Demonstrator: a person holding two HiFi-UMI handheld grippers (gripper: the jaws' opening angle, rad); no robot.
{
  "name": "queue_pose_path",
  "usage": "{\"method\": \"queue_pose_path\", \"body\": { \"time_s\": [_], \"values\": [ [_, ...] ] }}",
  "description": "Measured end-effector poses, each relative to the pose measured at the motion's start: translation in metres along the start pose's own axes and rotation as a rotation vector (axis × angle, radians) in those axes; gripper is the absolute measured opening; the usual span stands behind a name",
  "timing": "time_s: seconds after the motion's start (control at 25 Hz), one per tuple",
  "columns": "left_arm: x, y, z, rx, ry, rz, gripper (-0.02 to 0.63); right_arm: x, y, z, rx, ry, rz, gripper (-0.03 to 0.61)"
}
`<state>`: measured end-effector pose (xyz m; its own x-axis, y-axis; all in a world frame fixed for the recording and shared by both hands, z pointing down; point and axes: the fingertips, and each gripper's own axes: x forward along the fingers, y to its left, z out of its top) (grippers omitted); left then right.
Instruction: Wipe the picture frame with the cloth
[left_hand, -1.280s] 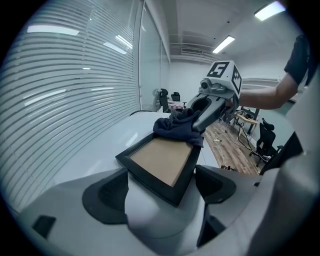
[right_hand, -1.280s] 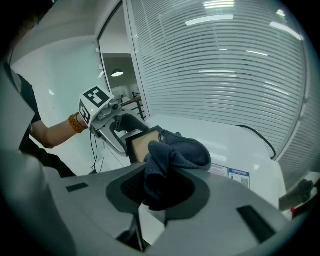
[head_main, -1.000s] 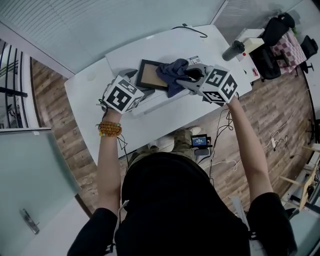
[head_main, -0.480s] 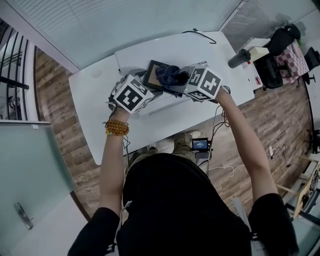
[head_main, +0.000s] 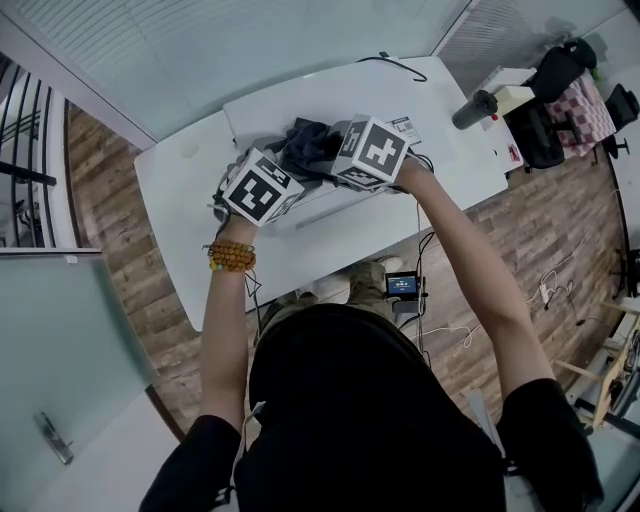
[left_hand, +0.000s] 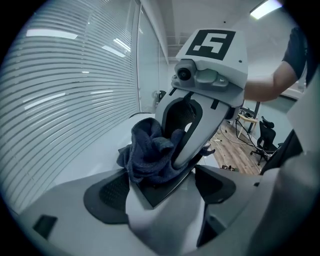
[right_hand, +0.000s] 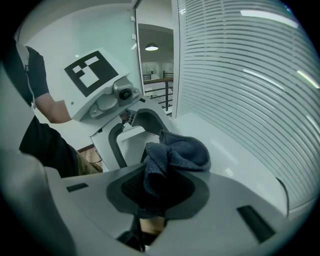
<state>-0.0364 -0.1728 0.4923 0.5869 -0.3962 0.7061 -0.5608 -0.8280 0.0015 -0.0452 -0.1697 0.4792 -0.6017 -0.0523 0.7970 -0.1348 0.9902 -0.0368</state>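
Currently the left gripper (left_hand: 160, 190) clamps a corner of the dark rectangular picture frame (left_hand: 168, 183), close to the white table's (head_main: 330, 240) far edge. The right gripper (right_hand: 157, 192) pinches the crumpled dark blue terry cloth (right_hand: 176, 151) tight against the frame; bare tabletop lies open to the right.

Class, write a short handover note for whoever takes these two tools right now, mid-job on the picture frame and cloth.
Left tool: shut on a corner of the picture frame, steadying it at the white table.
Right tool: shut on the bunched dark blue cloth, which lies against the frame's face.
Done: frame and cloth are both gripped, and the cloth is in contact.
Left: rub across the whole frame. How much is already clean cannot be seen.
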Motion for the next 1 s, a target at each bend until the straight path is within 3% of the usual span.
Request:
{"method": "queue_pose_path", "body": {
  "time_s": [0.28,0.44,0.52,0.72,0.88,1.0],
  "values": [
    [-0.002,-0.002,0.002,0.009,-0.022,0.005,0.417,-0.013,-0.006,0.006,0.008,-0.084,-0.024,0.072],
    [-0.001,-0.001,0.000,0.012,-0.023,0.006,0.417,-0.035,-0.058,0.025,0.187,-0.229,-0.134,0.072],
    [-0.002,-0.001,-0.001,0.011,-0.022,0.008,0.417,-0.024,-0.076,0.020,0.201,-0.172,-0.205,0.072],
    [0.000,-0.001,0.000,0.011,-0.024,0.002,0.417,0.003,-0.066,0.016,0.136,-0.068,-0.264,0.071],
    [-0.001,0.001,0.000,0.008,-0.016,0.000,0.417,0.009,-0.043,0.020,0.088,0.000,-0.226,0.069],
    [-0.002,0.000,0.000,0.008,-0.014,-0.001,0.417,0.009,-0.028,0.018,0.127,0.008,-0.185,0.067]
  ]
}}
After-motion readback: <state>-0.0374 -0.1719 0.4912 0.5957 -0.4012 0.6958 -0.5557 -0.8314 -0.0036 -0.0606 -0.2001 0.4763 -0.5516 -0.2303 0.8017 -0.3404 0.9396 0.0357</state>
